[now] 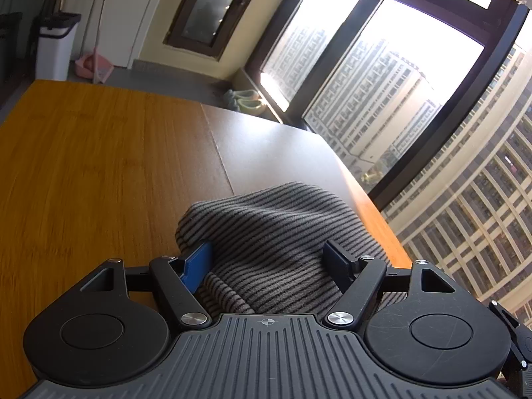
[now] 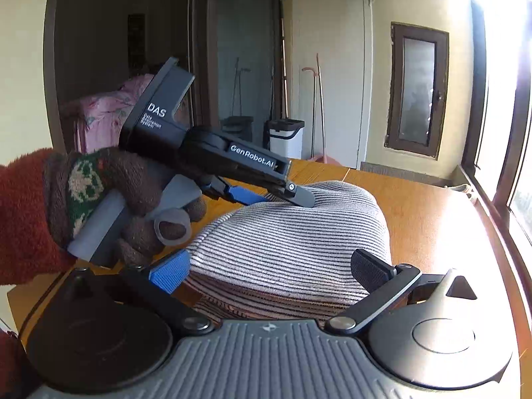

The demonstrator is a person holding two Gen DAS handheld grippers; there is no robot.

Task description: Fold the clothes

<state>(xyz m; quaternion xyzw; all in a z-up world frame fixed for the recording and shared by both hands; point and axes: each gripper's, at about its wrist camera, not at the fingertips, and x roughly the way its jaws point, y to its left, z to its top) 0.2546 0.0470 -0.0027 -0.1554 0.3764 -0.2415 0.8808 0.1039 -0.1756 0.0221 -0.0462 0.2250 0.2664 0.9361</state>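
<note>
- we see a striped grey-and-black garment (image 2: 289, 246) bunched in a rounded heap on the wooden table (image 2: 432, 219), near the table's window-side edge.
- in the left wrist view the left gripper (image 1: 271, 257) has its fingers spread wide, one on each side of the garment (image 1: 276, 232); the blue pad (image 1: 198, 266) sits at the cloth's left edge and the dark pad (image 1: 337, 259) rests against its right side. cloth fills the gap between them, but the fingers are not pinched together on it.
- in the right wrist view the right gripper (image 2: 276, 271) is likewise wide apart, its blue pad (image 2: 169, 271) at the heap's left border and its black pad (image 2: 369, 267) on the right, with the near end of the garment lying between them.
- from that same view, the left gripper (image 2: 276, 196) comes in from the left, tilted downward, its tips touching the top of the heap at the far side.
- a hand (image 2: 96, 199) in a brown knitted glove with a green-and-cream pattern holds that gripper's grey handle; a red fleece sleeve (image 2: 20, 219) covers the wrist.
- beyond the table we see a tall window (image 1: 382, 76) with apartment blocks outside, a white bin with a dark lid (image 2: 286, 136) by the wall, and pale slippers (image 1: 246, 99) on the floor.
</note>
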